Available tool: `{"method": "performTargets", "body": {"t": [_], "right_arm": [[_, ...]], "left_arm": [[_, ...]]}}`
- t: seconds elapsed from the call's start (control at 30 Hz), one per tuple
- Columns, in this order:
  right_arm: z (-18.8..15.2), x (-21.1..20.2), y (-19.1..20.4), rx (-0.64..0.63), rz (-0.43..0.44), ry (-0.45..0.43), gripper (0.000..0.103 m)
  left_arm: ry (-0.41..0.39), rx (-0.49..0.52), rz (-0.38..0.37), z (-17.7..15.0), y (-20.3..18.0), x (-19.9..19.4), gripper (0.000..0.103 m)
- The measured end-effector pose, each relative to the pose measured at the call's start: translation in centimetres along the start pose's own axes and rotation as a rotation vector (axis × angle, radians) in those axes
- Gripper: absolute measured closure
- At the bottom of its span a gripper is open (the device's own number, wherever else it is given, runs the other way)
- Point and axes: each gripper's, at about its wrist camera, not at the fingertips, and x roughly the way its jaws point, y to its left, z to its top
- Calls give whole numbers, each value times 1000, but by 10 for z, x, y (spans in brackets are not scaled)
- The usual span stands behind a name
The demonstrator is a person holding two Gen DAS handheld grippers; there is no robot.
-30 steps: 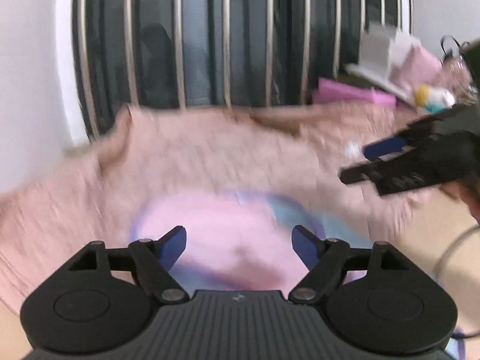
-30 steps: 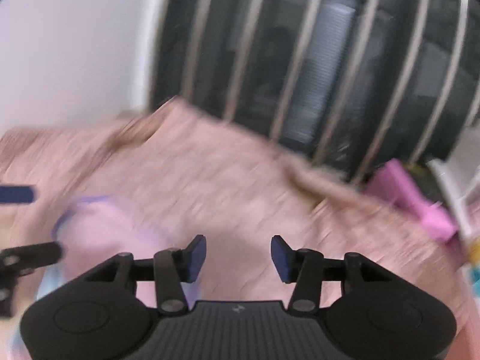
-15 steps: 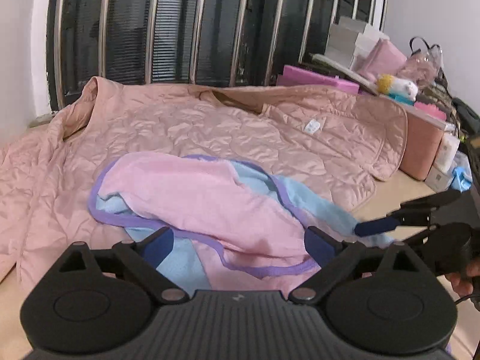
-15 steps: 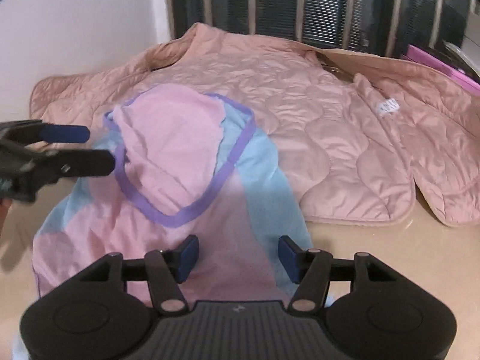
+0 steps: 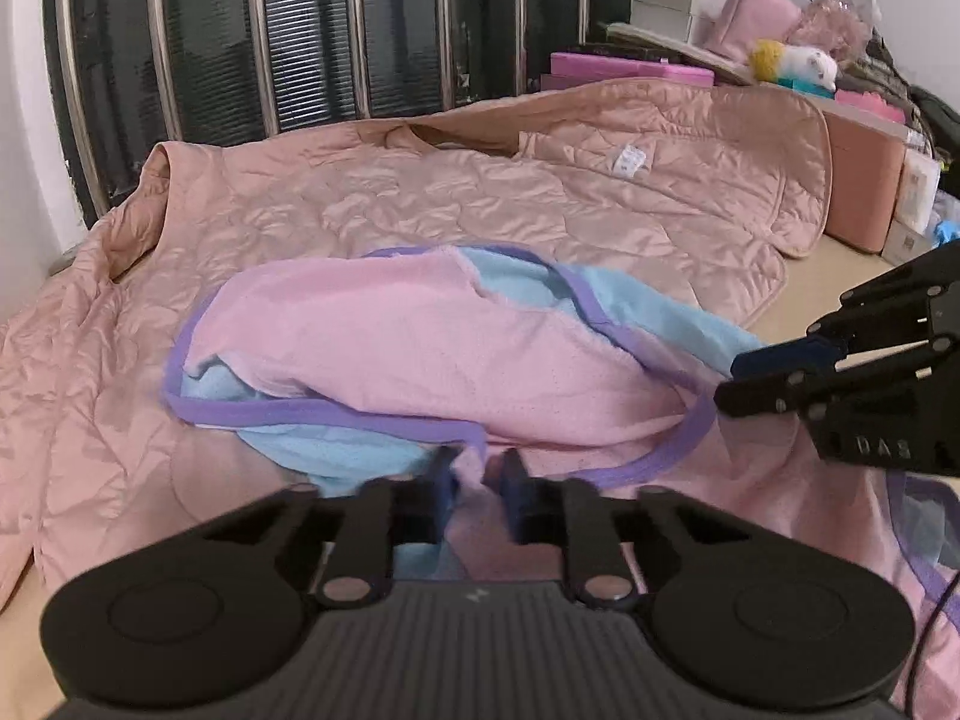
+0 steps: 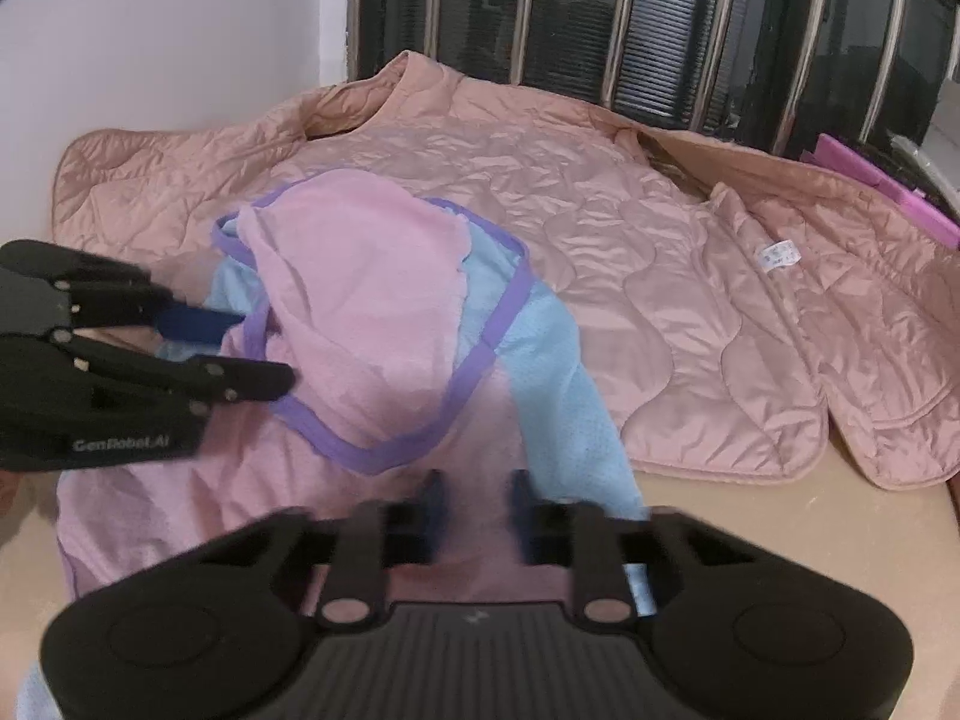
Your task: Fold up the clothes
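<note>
Left tool [image 5: 477, 483]: pressed together on a fold of the pink-and-blue fleece garment [image 5: 420, 348], close to its purple binding [image 5: 336, 414]; half a second ago spread wide above the cloth. Right tool [image 6: 474, 507]: drawn in on the pink fabric at the garment's near edge, narrower than half a second ago; blurred, so a small gap between the pads cannot be ruled out.

Garment position: bunched and partly doubled over, hood-like pink section uppermost, blue panel [image 6: 558, 372] trailing toward the counter [image 6: 780, 540]. Far half rests on the spread quilted pink jacket [image 6: 660, 228]; near half on the bare counter.

Meaning for the task: both tools changed from hovering to gripping, so a two-point hold on the near side is judged established or nearly so. Fits a lift to spread the garment flat or a carry-over into a fold; not decidable here.

Caution: thin fleece slips from a shallow pinch; jacket underneath may drag along.
</note>
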Motion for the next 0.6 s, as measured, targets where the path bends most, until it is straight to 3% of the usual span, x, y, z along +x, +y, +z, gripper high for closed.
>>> {"method": "performTargets", "body": {"t": [0.1, 0.37, 0.6], "right_arm": [[5, -4, -4, 34, -19, -40, 94], [16, -16, -14, 83, -52, -109, 100], [14, -15, -20, 109, -39, -105, 100]], "left_arm": [[-20, -47, -3, 2, 9, -3, 98], [-72, -161, 4, 7, 31, -9, 98], [-61, -165, 5, 9, 32, -7, 95]]}}
